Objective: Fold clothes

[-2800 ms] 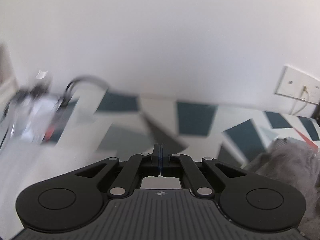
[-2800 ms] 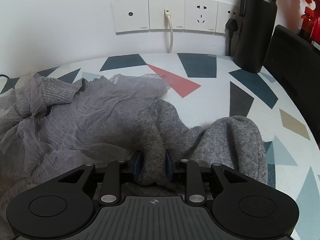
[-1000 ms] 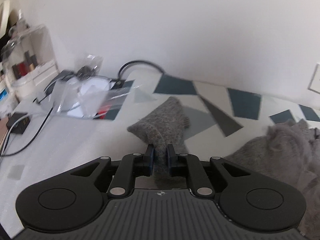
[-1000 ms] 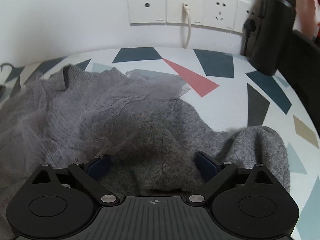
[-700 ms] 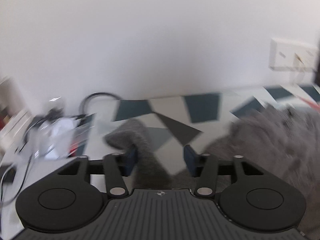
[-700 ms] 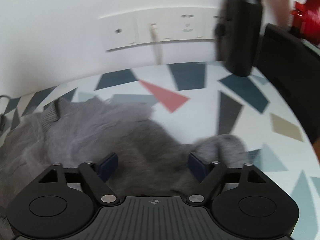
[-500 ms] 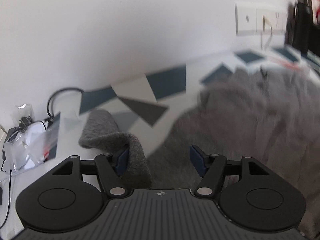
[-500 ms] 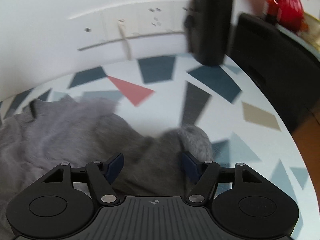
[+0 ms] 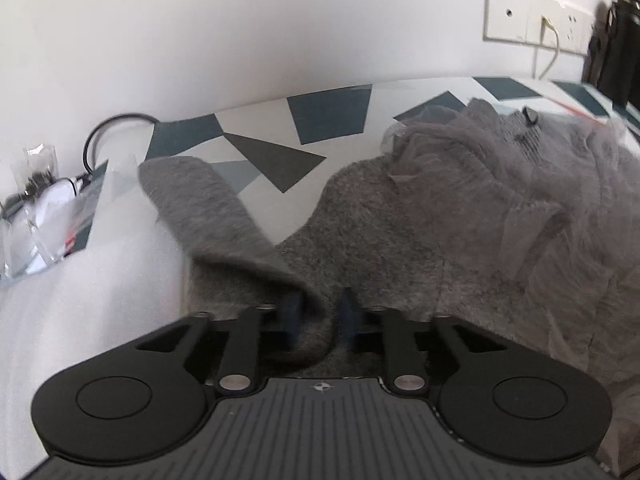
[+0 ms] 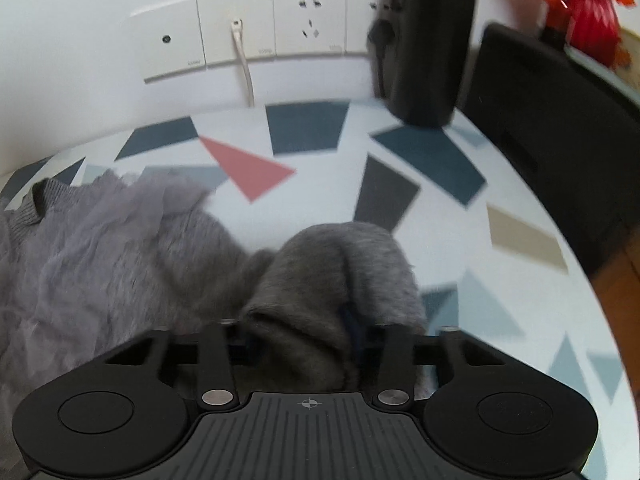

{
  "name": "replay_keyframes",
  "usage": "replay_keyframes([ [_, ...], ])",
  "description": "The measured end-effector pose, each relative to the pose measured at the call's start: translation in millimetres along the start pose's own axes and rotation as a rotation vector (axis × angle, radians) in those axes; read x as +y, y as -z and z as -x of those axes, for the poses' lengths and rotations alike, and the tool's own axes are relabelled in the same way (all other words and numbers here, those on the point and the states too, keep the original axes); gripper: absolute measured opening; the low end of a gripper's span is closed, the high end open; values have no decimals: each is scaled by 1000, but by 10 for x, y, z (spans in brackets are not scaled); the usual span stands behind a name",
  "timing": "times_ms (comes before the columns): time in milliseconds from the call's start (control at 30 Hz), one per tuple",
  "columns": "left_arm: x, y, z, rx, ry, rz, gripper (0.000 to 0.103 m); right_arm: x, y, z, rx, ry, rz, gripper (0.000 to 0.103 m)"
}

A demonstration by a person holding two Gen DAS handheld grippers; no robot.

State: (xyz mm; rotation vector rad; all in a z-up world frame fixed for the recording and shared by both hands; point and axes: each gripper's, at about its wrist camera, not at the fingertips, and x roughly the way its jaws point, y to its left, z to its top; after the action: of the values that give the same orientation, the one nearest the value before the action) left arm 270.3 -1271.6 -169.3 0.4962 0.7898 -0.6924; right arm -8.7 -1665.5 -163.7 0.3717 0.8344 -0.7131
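A grey knit sweater (image 9: 400,236) with a sheer grey tulle layer (image 9: 540,184) lies spread on the patterned table (image 9: 328,116). Its left sleeve (image 9: 192,200) stretches out toward the back left. My left gripper (image 9: 319,314) sits where that sleeve joins the body; its jaws are closing and a fold of the knit is pinched between the pads. In the right wrist view the other sleeve (image 10: 340,264) is bunched up. My right gripper (image 10: 298,332) is closing on this bunch, and the fabric hides its left pad.
A black bottle (image 10: 432,40) and wall sockets (image 10: 272,36) stand behind the table, with a black case (image 10: 552,128) at the right. The table's rounded edge (image 10: 580,280) is close on the right. Clear plastic bags (image 10: 44,208) and a black cable (image 9: 116,128) lie at the far left.
The left gripper let go of the sleeve's end, swung right and down, and closed on the sleeve nearer the body. The right gripper moved right from the sweater's middle and closed on the bunched sleeve.
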Motion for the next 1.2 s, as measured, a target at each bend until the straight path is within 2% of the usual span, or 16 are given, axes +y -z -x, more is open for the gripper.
replay_keyframes([
  [100,-6,21,23,0,-15,21,9,-190,-205,-103,-49,51,-55,9],
  [200,10,34,35,0,-19,53,9,-352,-370,79,-138,54,-134,9],
  [267,5,38,36,0,-25,59,9,-353,-408,290,-182,48,-112,9],
  [367,0,45,37,-2,-33,70,9,-295,-418,534,-174,36,-75,11],
  [433,3,55,35,-7,-34,81,9,-297,-392,681,-237,-33,-75,22],
  [500,1,65,34,-11,-35,86,9,-294,-373,817,-324,-15,-45,47],
  [533,-1,68,34,-13,-37,88,9,-314,-380,844,-334,5,-38,47],
  [600,-6,71,32,-15,-41,95,9,-389,-419,837,-296,39,-39,38],
  [667,-11,76,33,-16,-46,103,9,-532,-409,798,-242,54,-91,38],
  [800,-22,84,43,-15,-52,116,9,-706,-184,658,-129,61,-131,40],
  [900,-37,93,49,-15,-62,123,9,-719,48,511,-46,61,-93,47],
  [1033,-76,84,44,-9,-83,119,9,-669,275,277,15,87,-33,48],
  [1100,-89,77,40,-5,-90,117,9,-677,351,204,11,90,-38,50],
  [1133,-94,74,38,-3,-93,116,9,-678,361,209,-6,90,-39,49],
  [1167,-99,71,36,-1,-96,116,9,-680,362,217,-13,92,-37,30],
  [1200,-103,68,35,1,-98,115,9,-696,354,240,-20,83,-48,7],
])
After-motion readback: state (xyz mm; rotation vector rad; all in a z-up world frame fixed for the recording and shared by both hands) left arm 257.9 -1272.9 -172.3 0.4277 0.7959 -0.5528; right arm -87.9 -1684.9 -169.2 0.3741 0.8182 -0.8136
